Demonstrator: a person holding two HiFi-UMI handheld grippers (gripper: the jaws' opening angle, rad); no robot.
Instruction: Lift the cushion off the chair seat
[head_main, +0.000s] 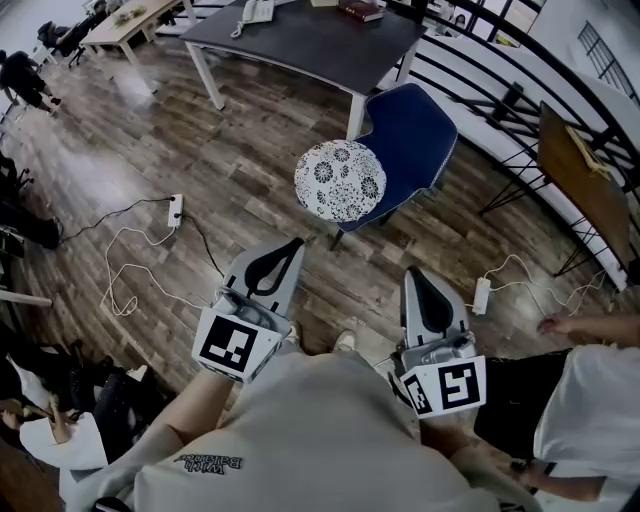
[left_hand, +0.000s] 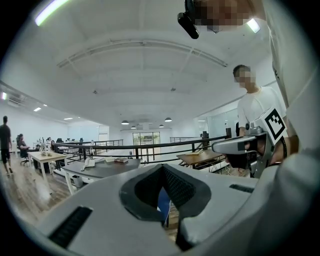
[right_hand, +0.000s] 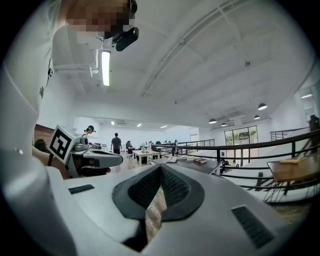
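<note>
Cushion (head_main: 340, 180) is lying on the blue chair (head_main: 418, 135), ahead of both tongs and well apart | you are holding the left gripper (head_main: 288, 248) pinched together, empty | right gripper (head_main: 416, 278) likewise, gripping nothing

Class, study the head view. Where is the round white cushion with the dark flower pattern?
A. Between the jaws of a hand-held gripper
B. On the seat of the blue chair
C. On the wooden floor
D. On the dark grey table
B: the round white flower-patterned cushion lies on the blue chair, well apart from the left hand-held gripper and the right hand-held gripper, both shut and empty.
</note>
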